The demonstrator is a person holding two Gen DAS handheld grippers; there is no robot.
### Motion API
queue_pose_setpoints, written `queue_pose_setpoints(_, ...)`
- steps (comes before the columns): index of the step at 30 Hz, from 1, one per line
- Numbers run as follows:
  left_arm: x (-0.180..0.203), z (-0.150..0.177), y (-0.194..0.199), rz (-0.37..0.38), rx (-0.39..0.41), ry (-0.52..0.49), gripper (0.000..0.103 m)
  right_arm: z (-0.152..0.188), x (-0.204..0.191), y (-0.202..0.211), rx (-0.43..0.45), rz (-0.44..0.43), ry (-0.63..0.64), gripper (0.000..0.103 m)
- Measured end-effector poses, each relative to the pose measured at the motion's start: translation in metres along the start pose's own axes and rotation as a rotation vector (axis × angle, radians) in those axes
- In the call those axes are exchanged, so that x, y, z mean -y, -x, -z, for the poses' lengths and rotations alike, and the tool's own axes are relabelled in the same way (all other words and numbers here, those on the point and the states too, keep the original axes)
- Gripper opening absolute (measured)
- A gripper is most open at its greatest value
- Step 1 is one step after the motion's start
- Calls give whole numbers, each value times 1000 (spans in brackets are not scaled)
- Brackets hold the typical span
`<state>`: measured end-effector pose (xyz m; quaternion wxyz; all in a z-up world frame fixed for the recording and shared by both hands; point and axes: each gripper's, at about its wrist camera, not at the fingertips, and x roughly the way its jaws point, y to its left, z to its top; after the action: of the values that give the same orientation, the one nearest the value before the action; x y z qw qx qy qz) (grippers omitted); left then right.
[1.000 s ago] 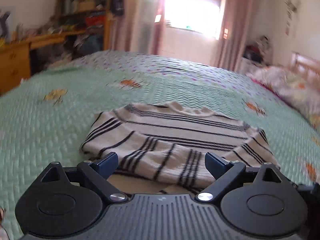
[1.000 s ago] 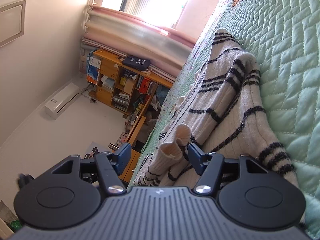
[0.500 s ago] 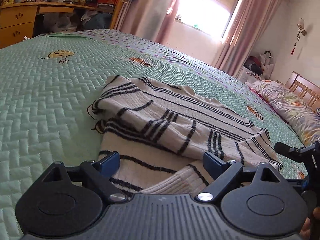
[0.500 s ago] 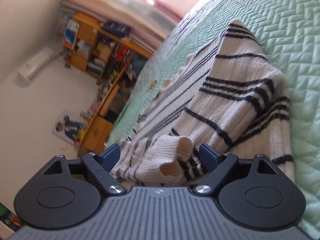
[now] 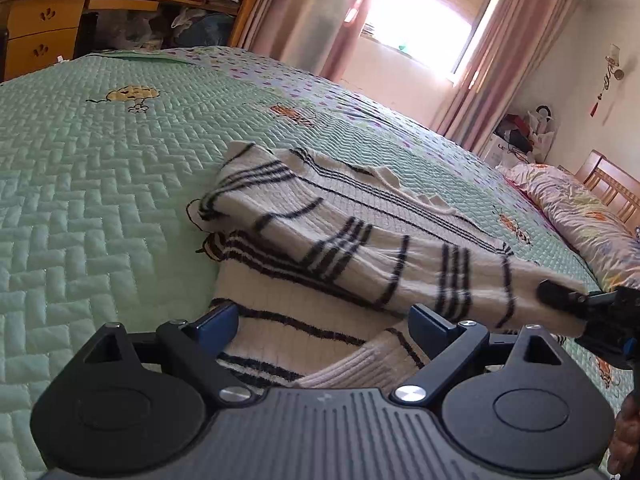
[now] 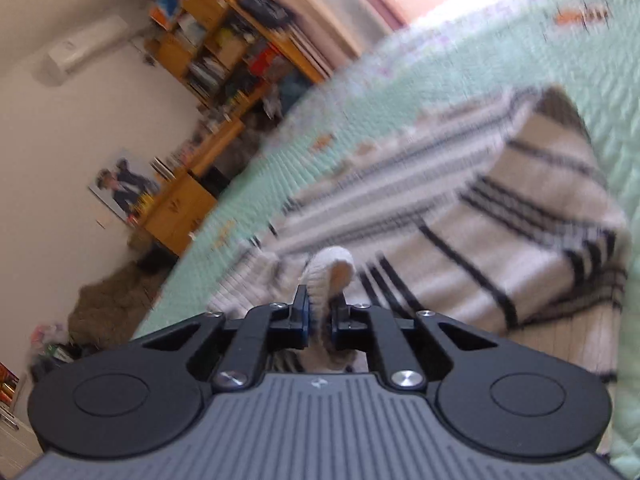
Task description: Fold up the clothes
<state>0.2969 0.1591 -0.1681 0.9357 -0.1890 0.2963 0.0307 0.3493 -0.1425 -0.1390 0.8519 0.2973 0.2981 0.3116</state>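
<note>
A cream sweater with black stripes [image 5: 340,240] lies partly folded on the green quilted bed [image 5: 100,200]. My left gripper [image 5: 324,322] is open and low over the sweater's near edge, with a ribbed cuff [image 5: 360,368] lying between its fingers, untouched. My right gripper [image 6: 319,320] is shut on a ribbed cuff [image 6: 332,268] of the sweater [image 6: 500,240]; that view is blurred. In the left wrist view the right gripper [image 5: 560,296] shows at the right edge, holding the sweater's raised end.
Floral bedding [image 5: 580,220] and a wooden headboard [image 5: 612,184] are at the bed's right end. A wooden desk with shelves [image 5: 40,36] stands at the far left. A bright window with pink curtains [image 5: 432,20] is behind the bed. A hand [image 5: 626,440] shows bottom right.
My right gripper has shut on the ribbed cuff and is moving, lifting the sweater's right end. The left gripper has stayed open and shifted a little closer over the near edge.
</note>
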Motion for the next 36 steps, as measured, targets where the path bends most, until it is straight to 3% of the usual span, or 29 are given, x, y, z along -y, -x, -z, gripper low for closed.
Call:
queue_pose_setpoints(3, -8, -7, 4, -22, 4, 24, 94, -20, 8, 8, 45, 7, 0, 11)
queue_pose_setpoints(8, -19, -12, -1, -85, -23, 42, 94, -35, 41, -16, -42, 95, -48, 11)
queue_pose_setpoints(13, -20, -16, -5, -101, -33, 40, 94, -50, 29, -11, 8, 29, -26, 11)
queue_pose_setpoints(18, -14, -30, 1, -110, -7, 21, 94, -28, 52, -15, -47, 93, -120, 11)
queue_pose_setpoints(20, -15, -35, 3, -125, 12, 23, 94, -8, 59, -6, -37, 44, -217, 11)
queue_pose_setpoints(25, -34, -37, 5, -152, 13, 114, 94, 42, 43, 22, 59, -271, -556, 11)
queue_pose_setpoints(30, -52, -30, 4, -147, -20, 209, 94, 64, 34, 30, 119, -328, -689, 12)
queue_pose_setpoints(33, -52, -25, 6, -151, -26, 200, 94, 75, 50, 33, 64, -90, -612, 12)
queue_pose_setpoints(36, -49, -24, 6, -154, -29, 179, 94, 94, 60, 32, 20, 3, -547, 12)
